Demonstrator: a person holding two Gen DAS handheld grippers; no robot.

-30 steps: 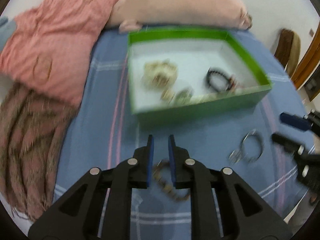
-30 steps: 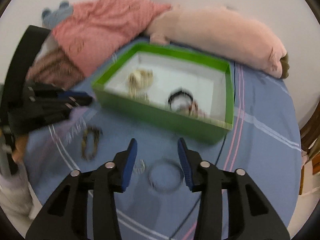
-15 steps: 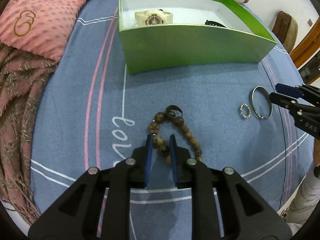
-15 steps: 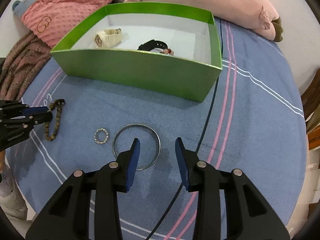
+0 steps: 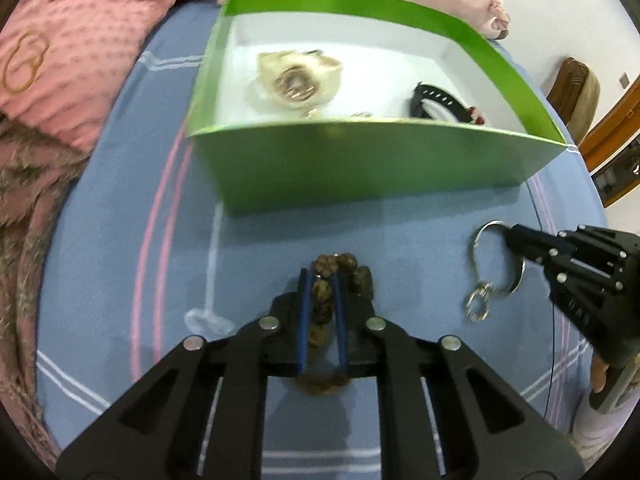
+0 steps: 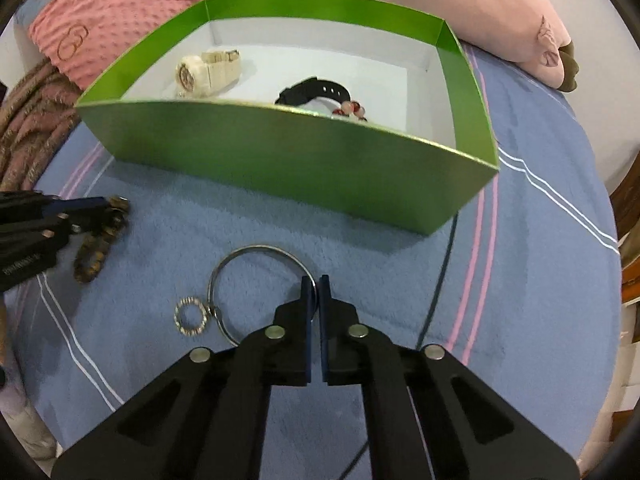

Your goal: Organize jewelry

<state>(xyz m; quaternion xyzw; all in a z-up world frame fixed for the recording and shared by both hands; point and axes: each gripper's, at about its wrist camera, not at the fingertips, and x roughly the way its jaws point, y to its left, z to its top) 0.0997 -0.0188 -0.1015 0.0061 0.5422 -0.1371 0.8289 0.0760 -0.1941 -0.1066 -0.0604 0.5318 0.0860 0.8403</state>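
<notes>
My left gripper [image 5: 320, 276] is shut on a brown bead bracelet [image 5: 322, 292], which hangs lifted off the blue blanket; it also shows in the right wrist view [image 6: 96, 248]. My right gripper [image 6: 315, 282] is shut on the rim of a silver bangle [image 6: 256, 250], which shows in the left wrist view [image 5: 478, 240] too. A small sparkly ring [image 6: 191, 316] lies on the blanket beside the bangle. The green box [image 6: 280, 164] stands just beyond and holds a cream watch [image 6: 208, 72], a black band [image 6: 312, 90] and red beads [image 6: 352, 110].
A blue striped blanket [image 6: 520, 240] covers the surface. A pink plush toy [image 6: 480, 8] lies behind the box. A pink dotted cloth [image 5: 72, 40] and a brownish fringed scarf [image 5: 24, 208] lie at the left. A thin black cord [image 6: 440, 276] runs along the blanket at right.
My left gripper closed on the bead bracelet and lifted it toward the box. My right gripper moved onto the bangle and closed on its rim.
</notes>
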